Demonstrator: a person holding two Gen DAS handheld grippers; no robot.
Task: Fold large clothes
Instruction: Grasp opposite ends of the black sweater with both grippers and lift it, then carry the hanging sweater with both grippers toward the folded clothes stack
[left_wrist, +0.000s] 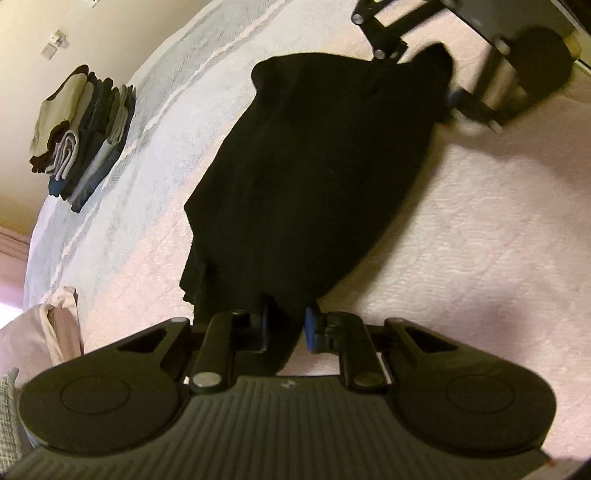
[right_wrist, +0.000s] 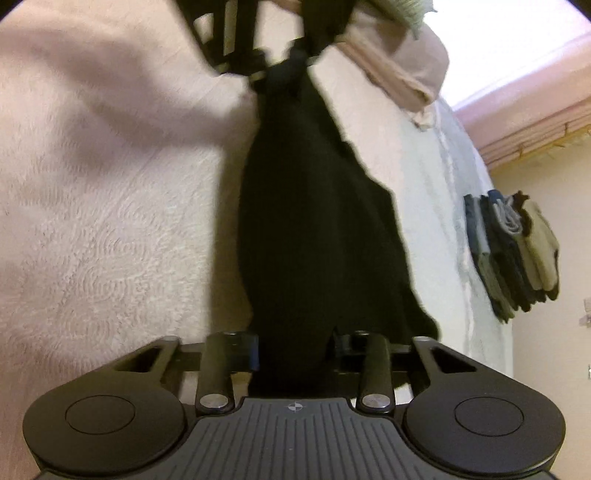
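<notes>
A large black garment (left_wrist: 314, 177) hangs stretched between my two grippers above a pale quilted bed (left_wrist: 480, 240). My left gripper (left_wrist: 286, 330) is shut on one end of it, the cloth bunched between the blue pads. The right gripper (left_wrist: 436, 77) shows at the far end in the left wrist view, clamped on the other corner. In the right wrist view the same black garment (right_wrist: 314, 229) runs from my right gripper (right_wrist: 295, 354), shut on it, up to the left gripper (right_wrist: 284, 74) at the top.
A stack of folded clothes (left_wrist: 85, 133) sits on the bed near the wall, also seen as the folded stack (right_wrist: 513, 251) at the right. Pink pillows (left_wrist: 40, 336) lie at the bed's end, pillows (right_wrist: 402, 66) too. The bedspread (right_wrist: 110, 221) spreads wide around the garment.
</notes>
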